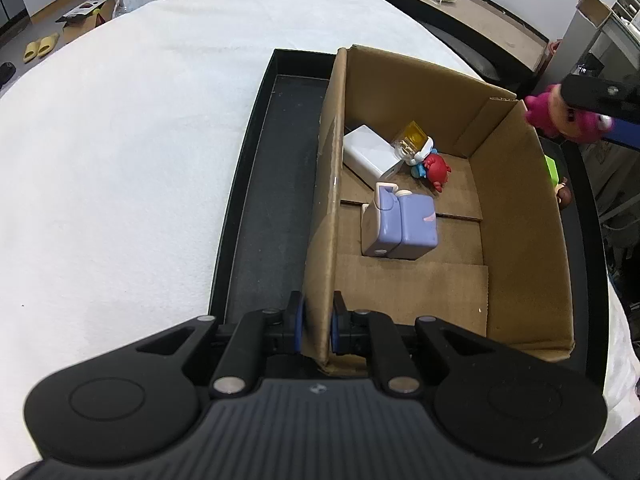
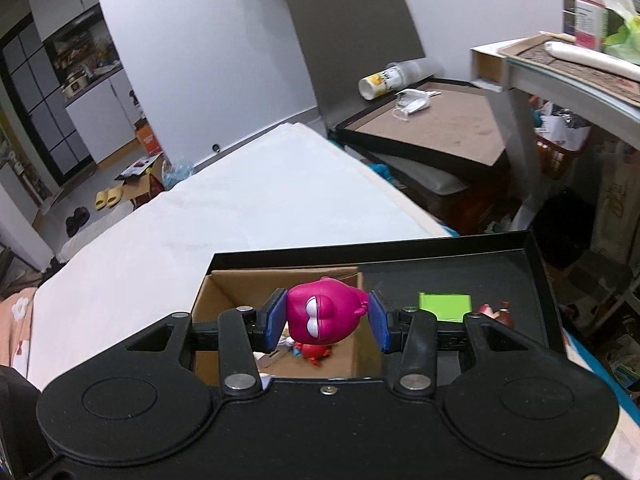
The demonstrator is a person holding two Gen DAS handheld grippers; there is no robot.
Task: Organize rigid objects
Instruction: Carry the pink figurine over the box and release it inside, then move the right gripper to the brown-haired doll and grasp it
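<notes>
Pinching the near left wall of the open brown cardboard box (image 1: 516, 240), the left gripper (image 1: 319, 320) is clamped on the cardboard edge, blue pads on either side of it. The box sits in a shallow black tray (image 1: 256, 208) on a white cloth-covered surface (image 1: 120, 140).

Inside the box, nearest: a lavender block-shaped plastic toy (image 1: 404, 226) on the floor flaps. Just beyond it a white rectangular box (image 1: 370, 154), tilted against the left wall. Beside that, a small clear case with a yellow top (image 1: 410, 142) and a small red figure (image 1: 437, 170), touching a blue-and-white piece.

Right gripper (image 2: 328, 322) grips a magenta round-bodied plastic figure with big white eyes (image 2: 324, 314), pads pressed on both its sides. In the right wrist view the figure hangs over the box's right side, red figure visible below it. In the left wrist view it appears at the box's far right corner, above the rim.

Right of the box in the tray: a lime green flat rectangular item (image 2: 444, 307) and, next to it, a small brown figure (image 2: 496, 312), partly hidden.

Far off: a second brown-lined tray (image 2: 440, 120) holding a white face mask (image 2: 412, 102) and a tipped cup (image 2: 378, 80).
</notes>
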